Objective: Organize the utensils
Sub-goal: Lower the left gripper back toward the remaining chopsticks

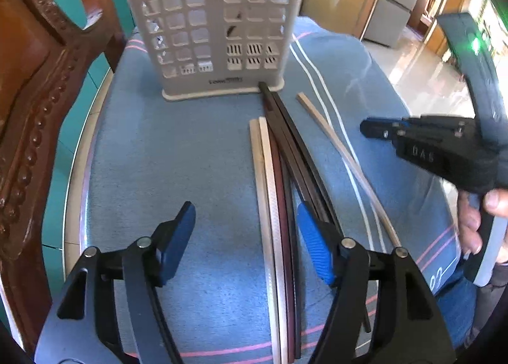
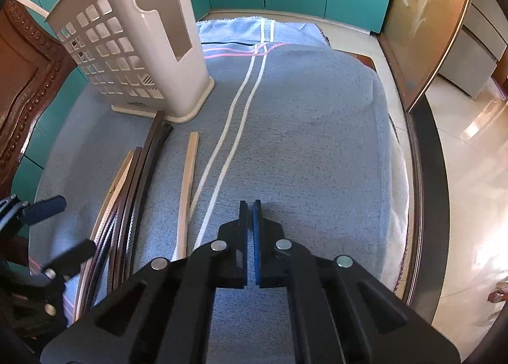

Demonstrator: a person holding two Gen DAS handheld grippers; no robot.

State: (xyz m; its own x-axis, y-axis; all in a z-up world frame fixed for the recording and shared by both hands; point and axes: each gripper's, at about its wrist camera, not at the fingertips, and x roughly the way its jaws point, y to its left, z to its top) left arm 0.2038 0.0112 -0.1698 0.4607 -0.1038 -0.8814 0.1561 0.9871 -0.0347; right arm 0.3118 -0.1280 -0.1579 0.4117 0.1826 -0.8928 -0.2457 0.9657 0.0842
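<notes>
Chopsticks (image 1: pixel 279 205) are lying bundled on the blue-towelled tabletop (image 1: pixel 190 148), long axis running 12-to-6, far tips touching the base of the white holder (image 1: pixel 216 27) at 12 o'clock. Left gripper (image 1: pixel 247 237) is straddling the bundle, fingers (image 1: pixel 312 243) standing wide, pads not pressing, nothing gripped; it is judged the nearer hand. One pale stick (image 1: pixel 346 161) is lying apart at 1 o'clock. Right gripper (image 2: pixel 250 221) is pinched closed on nothing, hovering over bare towel, bundle at its 9 o'clock. Right wrist view is showing the holder's side cutout; left view is showing dark sticks already inside.
</notes>
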